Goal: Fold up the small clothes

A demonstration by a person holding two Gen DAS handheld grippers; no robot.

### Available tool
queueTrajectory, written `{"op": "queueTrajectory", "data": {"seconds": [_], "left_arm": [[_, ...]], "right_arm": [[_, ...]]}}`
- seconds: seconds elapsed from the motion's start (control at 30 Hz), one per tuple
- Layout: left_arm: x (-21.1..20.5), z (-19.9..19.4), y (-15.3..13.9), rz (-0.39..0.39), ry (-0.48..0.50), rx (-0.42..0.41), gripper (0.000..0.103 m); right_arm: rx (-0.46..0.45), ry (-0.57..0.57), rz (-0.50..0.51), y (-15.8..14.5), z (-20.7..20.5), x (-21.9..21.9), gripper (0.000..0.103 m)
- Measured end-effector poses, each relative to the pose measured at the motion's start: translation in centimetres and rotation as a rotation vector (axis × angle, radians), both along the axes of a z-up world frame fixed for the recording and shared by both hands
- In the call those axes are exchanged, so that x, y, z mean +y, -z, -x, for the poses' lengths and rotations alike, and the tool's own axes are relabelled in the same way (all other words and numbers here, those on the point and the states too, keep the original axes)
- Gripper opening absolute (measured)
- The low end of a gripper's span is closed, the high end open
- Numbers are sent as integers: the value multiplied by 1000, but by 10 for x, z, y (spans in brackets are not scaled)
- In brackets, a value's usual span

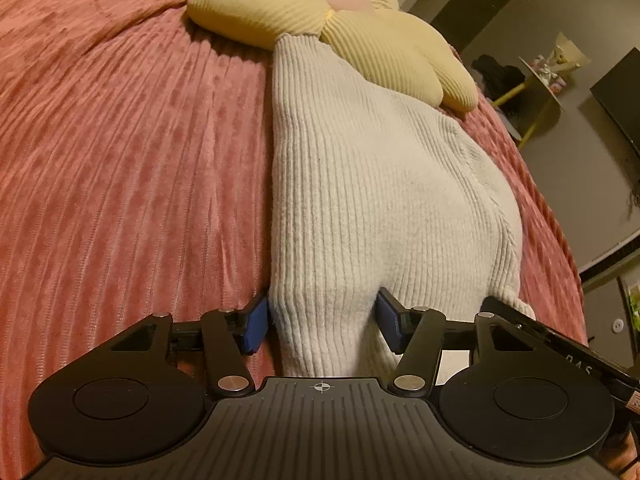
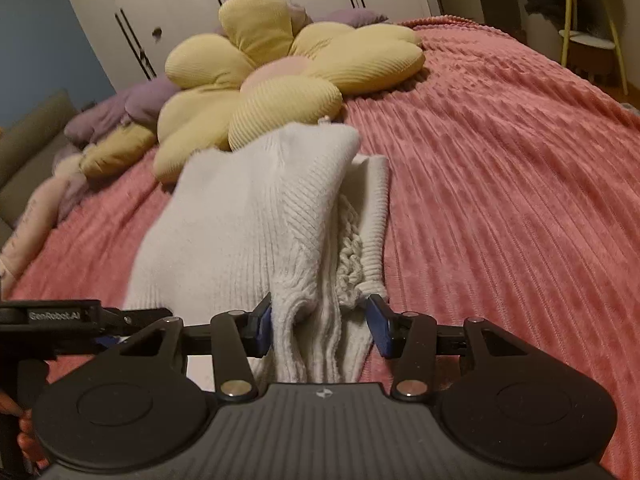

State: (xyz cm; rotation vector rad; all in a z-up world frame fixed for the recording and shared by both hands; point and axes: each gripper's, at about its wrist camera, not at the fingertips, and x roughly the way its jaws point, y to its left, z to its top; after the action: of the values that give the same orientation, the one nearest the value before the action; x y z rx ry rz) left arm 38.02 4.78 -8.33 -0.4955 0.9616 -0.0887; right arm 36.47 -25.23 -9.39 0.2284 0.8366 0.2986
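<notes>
A white ribbed knit sweater [image 1: 372,184] lies folded lengthwise on the pink bedspread [image 1: 120,160], its far end touching a yellow flower cushion [image 1: 288,12]. My left gripper [image 1: 322,320] has its blue pads on either side of the sweater's near edge, shut on the fabric. In the right wrist view the sweater [image 2: 240,232] runs away from me, and my right gripper [image 2: 320,326] is shut on a bunched fold of its near edge. The left gripper [image 2: 60,320] shows at the left edge of the right wrist view.
The yellow flower cushion [image 2: 280,72] and purple cushions [image 2: 132,104] lie at the head of the bed. A yellow side table [image 2: 588,36] stands beyond the bed at right. White wardrobe doors [image 2: 200,0] are behind. Pink bedspread [image 2: 500,200] stretches to the right.
</notes>
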Motion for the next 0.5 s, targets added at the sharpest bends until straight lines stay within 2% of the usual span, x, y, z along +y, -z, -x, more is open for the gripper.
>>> {"op": "queueTrajectory", "data": {"seconds": [0.17,0.2,0.23,0.27,0.33,0.4,0.5], "left_arm": [[4,2,-2,23,0,0,63],[6,3,-4,35,-5,1,66],[10,6,-6,61,-18,1,67],[15,7,-8,83,-32,-3,70],[23,11,-13,109,-63,-32,73],[31,13,-17,136,-91,-58,77],[36,6,-14,210,-86,-63,82]], "right_arm": [[-1,-31,30,5,-5,1,53],[-2,-36,30,4,-5,0,62],[1,-32,39,3,-5,-2,65],[4,-34,25,3,-5,-6,65],[15,-25,-35,0,-4,-16,73],[13,0,-95,-2,-3,-27,77],[3,27,-170,-3,-6,-37,82]]}}
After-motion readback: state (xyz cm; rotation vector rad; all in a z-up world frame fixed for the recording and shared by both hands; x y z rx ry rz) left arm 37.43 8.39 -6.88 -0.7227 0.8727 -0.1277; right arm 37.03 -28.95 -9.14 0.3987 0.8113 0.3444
